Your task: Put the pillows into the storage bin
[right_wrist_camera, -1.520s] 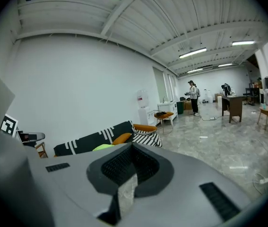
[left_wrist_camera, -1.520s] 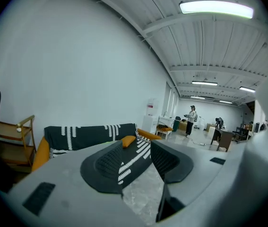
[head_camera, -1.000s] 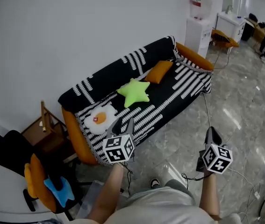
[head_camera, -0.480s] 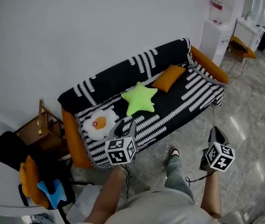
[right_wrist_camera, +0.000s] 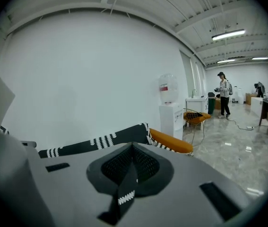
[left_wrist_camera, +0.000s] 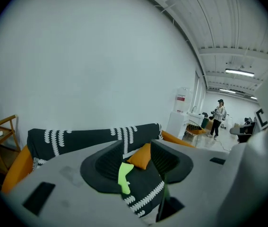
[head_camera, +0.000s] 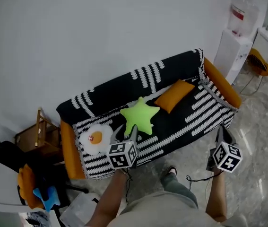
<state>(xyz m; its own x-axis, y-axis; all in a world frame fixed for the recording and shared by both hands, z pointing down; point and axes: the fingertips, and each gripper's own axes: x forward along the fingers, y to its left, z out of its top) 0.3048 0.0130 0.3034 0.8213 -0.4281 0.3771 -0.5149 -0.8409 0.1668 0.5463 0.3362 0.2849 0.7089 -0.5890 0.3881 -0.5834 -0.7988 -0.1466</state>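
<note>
Three pillows lie on a sofa (head_camera: 190,122) with a black cover striped in white: a green star pillow (head_camera: 140,117) in the middle, an orange pillow (head_camera: 174,95) to its right and a fried-egg pillow (head_camera: 96,138) to its left. My left gripper (head_camera: 125,132) hovers in front of the sofa's edge, just below the star, open and empty. Between its jaws the left gripper view shows the green star pillow (left_wrist_camera: 123,174) and the orange pillow (left_wrist_camera: 141,156). My right gripper (head_camera: 221,135) hangs over the floor near the sofa's right end, with its jaws closed together (right_wrist_camera: 133,148).
A wooden side table (head_camera: 41,131) stands left of the sofa, with a dark chair holding orange and blue things (head_camera: 32,190) in front of it. A pale translucent container (head_camera: 79,206) sits on the floor bottom left. A water dispenser (head_camera: 237,37) stands far right. A person (right_wrist_camera: 223,93) stands far off.
The person has stepped toward the sofa, which now sits more in the middle of the view. Both grippers came along and kept their states.
</note>
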